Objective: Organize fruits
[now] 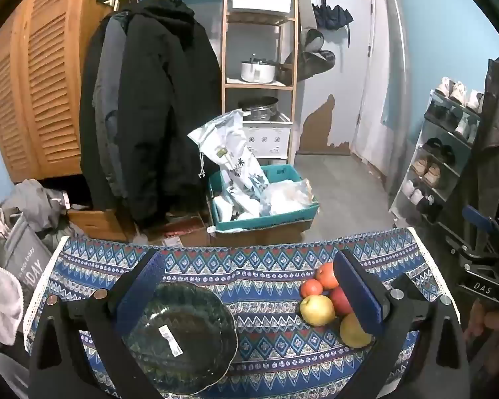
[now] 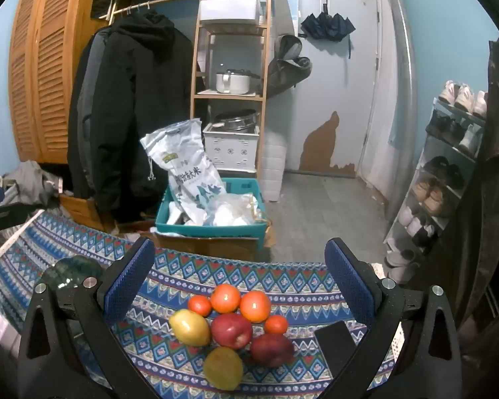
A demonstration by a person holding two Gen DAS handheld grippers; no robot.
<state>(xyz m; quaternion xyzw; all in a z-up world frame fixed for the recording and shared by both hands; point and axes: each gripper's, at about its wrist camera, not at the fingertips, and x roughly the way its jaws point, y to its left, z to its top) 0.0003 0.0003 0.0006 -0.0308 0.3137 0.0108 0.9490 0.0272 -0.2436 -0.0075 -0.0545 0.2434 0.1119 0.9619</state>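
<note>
Left wrist view: your left gripper (image 1: 249, 292) has fingers spread wide, holding nothing, over the dark glass bowl (image 1: 183, 335) at lower centre. Right wrist view: your right gripper (image 2: 239, 282), equally spread, frames the fruit pile (image 2: 231, 326) on the patterned tablecloth (image 2: 302, 286), lower centre.

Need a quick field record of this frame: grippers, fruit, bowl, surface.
left hand-held gripper: open, empty, above the bowl
right hand-held gripper: open, empty, above the fruit
fruit pile: eight pieces clustered on the cloth, none in the bowl
bowl: dark glass, empty, sticker inside, left of the fruit
surface: patterned blue tablecloth
phone-like dark slab: right of the fruit
</note>
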